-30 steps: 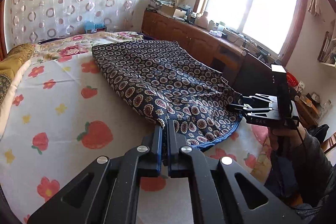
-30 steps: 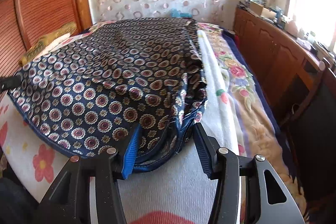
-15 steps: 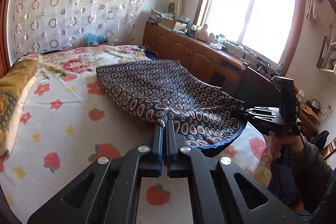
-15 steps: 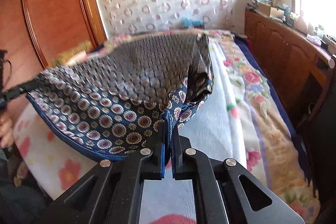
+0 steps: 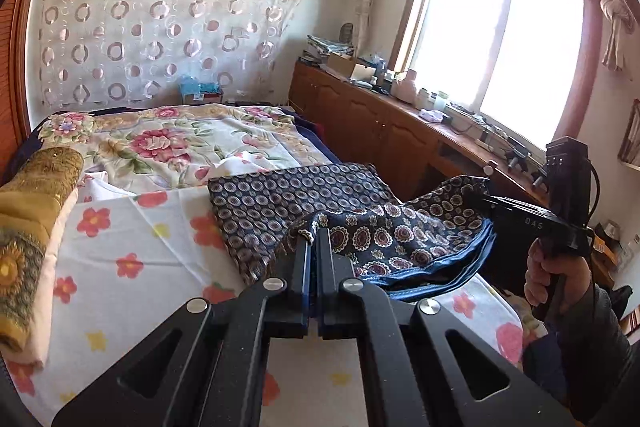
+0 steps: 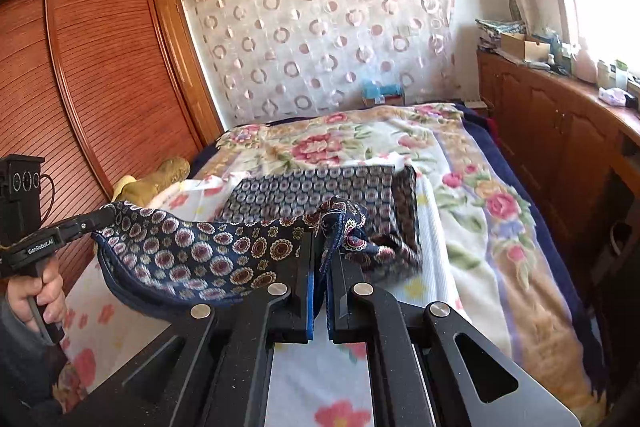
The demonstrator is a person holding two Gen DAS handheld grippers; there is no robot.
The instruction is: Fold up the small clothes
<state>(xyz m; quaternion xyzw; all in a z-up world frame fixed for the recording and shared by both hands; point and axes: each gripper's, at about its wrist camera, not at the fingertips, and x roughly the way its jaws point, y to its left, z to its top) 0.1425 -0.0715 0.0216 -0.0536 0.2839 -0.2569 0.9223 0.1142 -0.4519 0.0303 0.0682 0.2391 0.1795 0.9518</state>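
A navy garment (image 5: 288,203) with round medallion print lies on the bed, its near hem lifted. My left gripper (image 5: 314,233) is shut on one near corner of it. My right gripper (image 6: 326,227) is shut on the other near corner (image 6: 340,215). The blue-edged hem (image 6: 192,255) sags between the two grippers above the sheet. The far half of the garment (image 6: 320,183) rests flat on the bed. Each gripper shows in the other's view, the right one (image 5: 476,197) and the left one (image 6: 106,217), both hand-held.
The bed has a white flowered sheet (image 5: 132,259) and a floral blanket (image 6: 480,195). A gold pillow (image 5: 28,211) lies at the left. A wooden cabinet (image 5: 400,135) with clutter runs under the window at the right. A wooden wardrobe (image 6: 100,87) stands at the left.
Both grippers have risen and pulled back with the near hem. The right gripper shut on its corner. The garment's flat part now looks shorter and farther away.
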